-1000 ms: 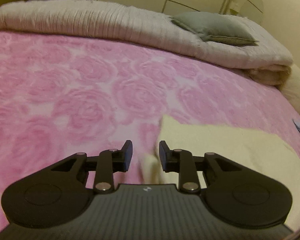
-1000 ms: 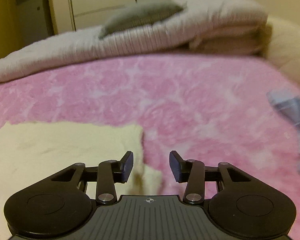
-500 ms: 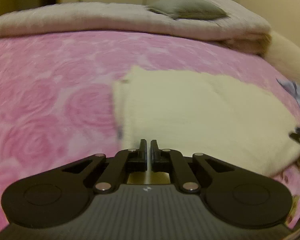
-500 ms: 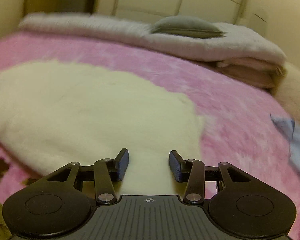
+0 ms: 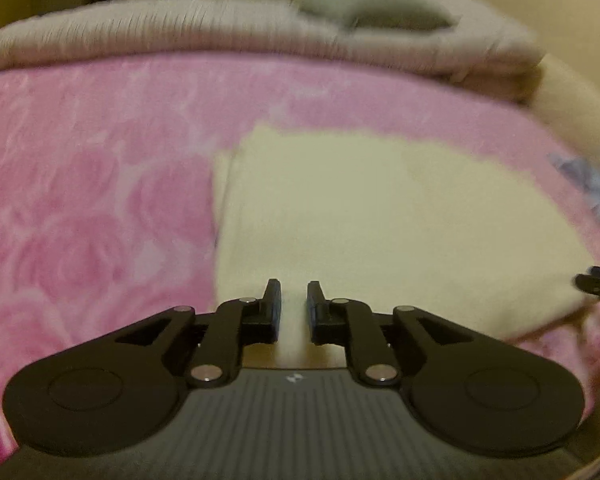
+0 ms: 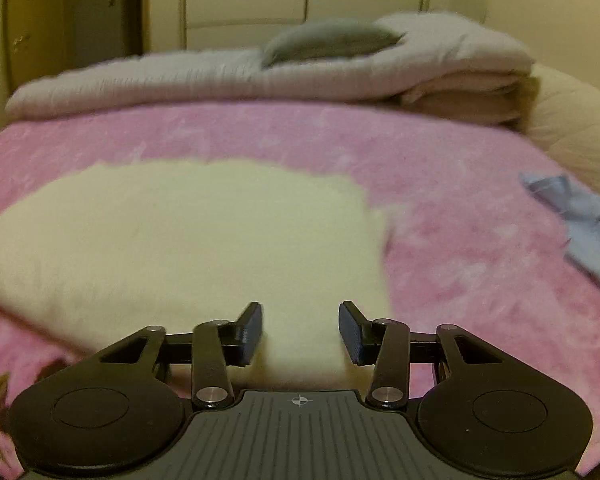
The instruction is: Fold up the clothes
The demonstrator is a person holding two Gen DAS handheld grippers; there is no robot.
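A cream fleecy garment (image 5: 380,220) lies folded flat on the pink rose-patterned blanket (image 5: 80,200). My left gripper (image 5: 293,300) sits at the garment's near left edge. Its jaws are opening a little, with a strip of cream cloth showing in the narrow gap and the pads not pressing it. In the right wrist view the same garment (image 6: 180,240) spreads to the left. My right gripper (image 6: 300,320) hovers over its near right corner, open, with cloth under and between the fingers. A right fingertip (image 5: 596,284) peeks in at the left view's right edge.
A crumpled light blue garment (image 6: 588,228) lies on the blanket to the right. A folded grey quilt (image 6: 220,80) with a grey pillow (image 6: 328,42) runs along the far side. A cream bolster (image 6: 572,120) sits at the right, with wardrobe doors behind.
Both grippers have pulled back from the garment's far part to its near edge. The left jaws went from apart to shut, then parted slightly. The right jaws kept the same width.
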